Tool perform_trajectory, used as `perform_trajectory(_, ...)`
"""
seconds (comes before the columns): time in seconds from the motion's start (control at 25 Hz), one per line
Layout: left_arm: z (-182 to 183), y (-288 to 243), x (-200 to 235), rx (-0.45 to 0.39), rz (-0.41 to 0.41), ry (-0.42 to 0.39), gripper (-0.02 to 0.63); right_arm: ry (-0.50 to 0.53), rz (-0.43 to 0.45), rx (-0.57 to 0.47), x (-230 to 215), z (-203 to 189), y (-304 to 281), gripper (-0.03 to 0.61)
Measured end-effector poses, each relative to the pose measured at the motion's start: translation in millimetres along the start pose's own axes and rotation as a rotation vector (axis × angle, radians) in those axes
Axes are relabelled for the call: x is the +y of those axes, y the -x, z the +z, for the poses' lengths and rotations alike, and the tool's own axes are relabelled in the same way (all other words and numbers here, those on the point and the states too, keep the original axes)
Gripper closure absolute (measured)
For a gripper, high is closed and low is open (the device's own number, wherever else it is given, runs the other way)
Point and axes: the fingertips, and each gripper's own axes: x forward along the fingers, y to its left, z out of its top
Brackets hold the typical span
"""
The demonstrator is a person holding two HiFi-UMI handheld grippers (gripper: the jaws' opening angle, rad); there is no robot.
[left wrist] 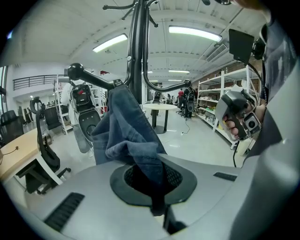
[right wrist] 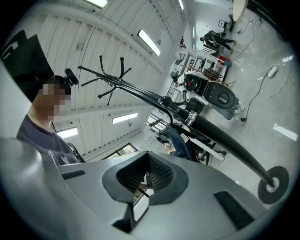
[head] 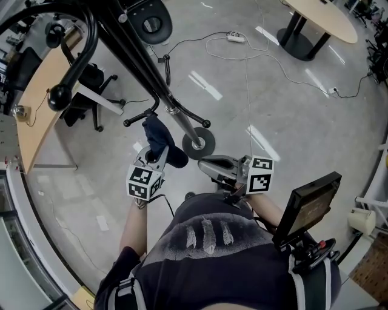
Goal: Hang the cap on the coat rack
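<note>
The dark blue denim cap (head: 156, 134) hangs bunched from my left gripper (head: 159, 151), which is shut on its fabric. In the left gripper view the cap (left wrist: 129, 136) rises out of the left gripper (left wrist: 155, 180) and hides the lower part of the coat rack's pole (left wrist: 137, 47). A ball-tipped hook (left wrist: 75, 71) juts out just left of the cap, apart from it. The black coat rack (head: 139, 54) slants across the head view down to its round base (head: 199, 144). My right gripper (head: 205, 163) is shut and empty, low beside the base. From the right gripper (right wrist: 145, 180) I see pole (right wrist: 220, 133) and cap (right wrist: 180, 143).
A wooden desk (head: 42, 115) and a black office chair (head: 91, 85) stand to the left. A round table (head: 321, 18) is at the far right, with a power strip (head: 236, 37) and cables on the floor. A dark screen (head: 312, 206) sits at the person's right side.
</note>
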Motion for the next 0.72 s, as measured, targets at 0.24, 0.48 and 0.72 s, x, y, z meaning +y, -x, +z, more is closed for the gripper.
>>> perform_trajectory(0.24, -1.4, -11.1, -1.0, 0.017, 0.004, -0.049, 0.601, 0.004, 0.003, 0.000, -1.2, -3.4, 5.9, 0.574)
perform_trajectory(0.48, 4.2, -20.0, 3.4, 0.014, 0.011, -0.057, 0.601, 0.009, 0.010, 0.009, 0.8, -1.7, 1.2, 0.574)
perform_trajectory(0.72, 8.9, -30.4, 4.1, 0.015, 0.017, -0.059, 0.601, 0.013, 0.020, 0.031, 2.9, -2.1, 0.2, 0.574)
